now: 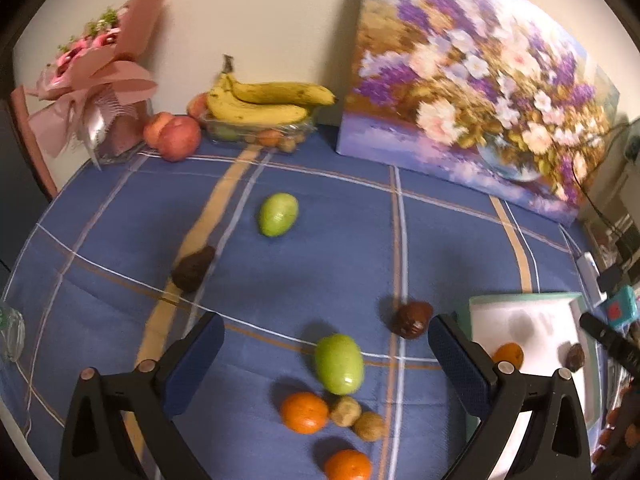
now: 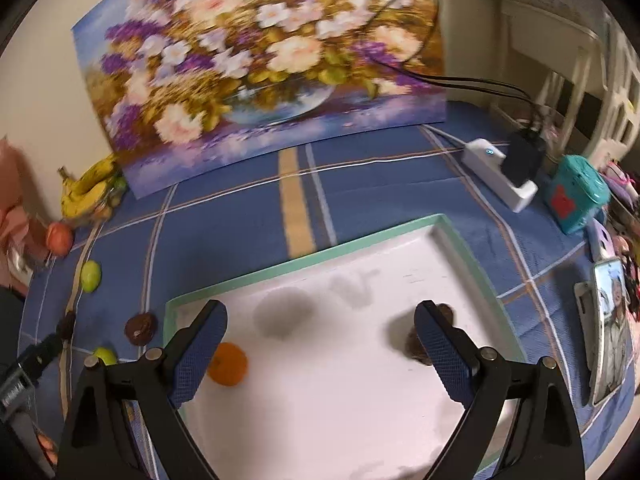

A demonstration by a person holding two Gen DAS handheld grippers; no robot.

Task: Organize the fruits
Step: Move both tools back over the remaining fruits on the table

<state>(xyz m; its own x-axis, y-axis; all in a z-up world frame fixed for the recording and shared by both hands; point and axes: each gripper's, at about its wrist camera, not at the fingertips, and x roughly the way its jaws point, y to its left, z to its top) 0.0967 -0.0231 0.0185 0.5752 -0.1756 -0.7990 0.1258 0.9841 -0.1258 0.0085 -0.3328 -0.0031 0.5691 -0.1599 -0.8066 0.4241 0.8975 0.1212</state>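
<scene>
Loose fruit lies on the blue plaid cloth in the left wrist view: a green fruit (image 1: 339, 364), a second green fruit (image 1: 278, 214), two oranges (image 1: 304, 412) (image 1: 347, 465), two small brown fruits (image 1: 345, 411) (image 1: 369, 426) and two dark fruits (image 1: 412, 319) (image 1: 193, 268). My left gripper (image 1: 326, 356) is open above the near green fruit. My right gripper (image 2: 320, 344) is open and empty over the white tray (image 2: 340, 400), which holds an orange (image 2: 229, 363) and a dark fruit (image 2: 420, 346) behind the right finger.
Bananas (image 1: 264, 100) in a clear container and peaches (image 1: 176, 136) stand at the back by a pink bouquet (image 1: 92, 80). A flower painting (image 1: 472, 92) leans on the wall. A white power strip (image 2: 500, 176), teal box (image 2: 576, 196) and phone (image 2: 608, 328) lie right of the tray.
</scene>
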